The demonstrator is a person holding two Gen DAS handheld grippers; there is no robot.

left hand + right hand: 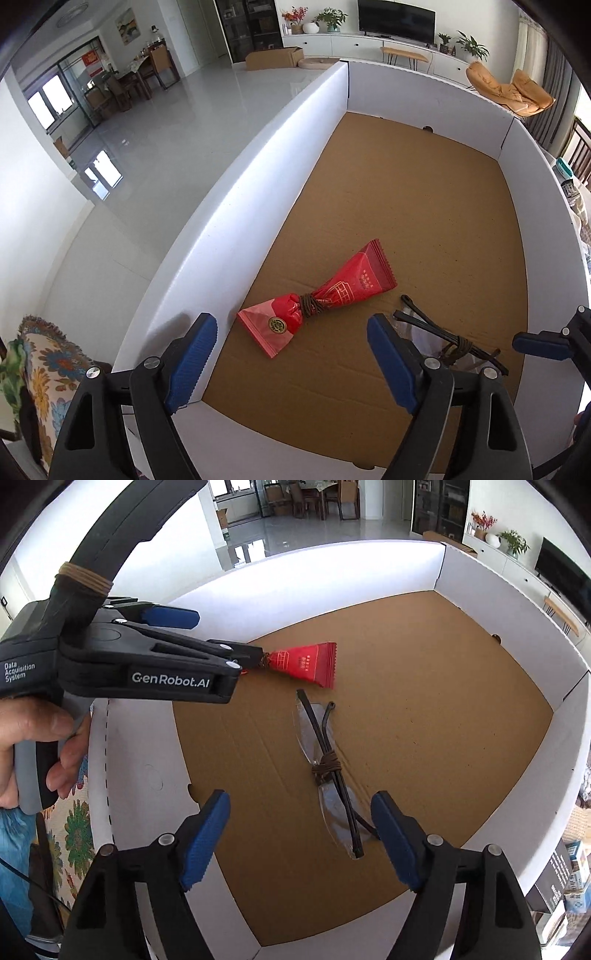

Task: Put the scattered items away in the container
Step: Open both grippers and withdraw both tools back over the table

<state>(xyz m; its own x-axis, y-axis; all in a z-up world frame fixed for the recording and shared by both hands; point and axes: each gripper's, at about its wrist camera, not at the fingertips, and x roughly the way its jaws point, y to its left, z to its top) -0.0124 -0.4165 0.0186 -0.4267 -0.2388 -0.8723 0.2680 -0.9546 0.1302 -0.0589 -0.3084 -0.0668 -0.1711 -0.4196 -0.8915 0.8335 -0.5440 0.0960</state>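
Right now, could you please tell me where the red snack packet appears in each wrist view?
Left wrist: red snack packet lies low centre on the box floor, between the blue pads.
Right wrist: red snack packet sits upper centre, beyond the folded glasses.
Shared landmark: the glasses beside it.

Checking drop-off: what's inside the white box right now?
Inside the white box: a red packet tied with cord and clear glasses, also cord-tied, both lying flat on the cardboard floor. The near corners are hidden behind the grippers.
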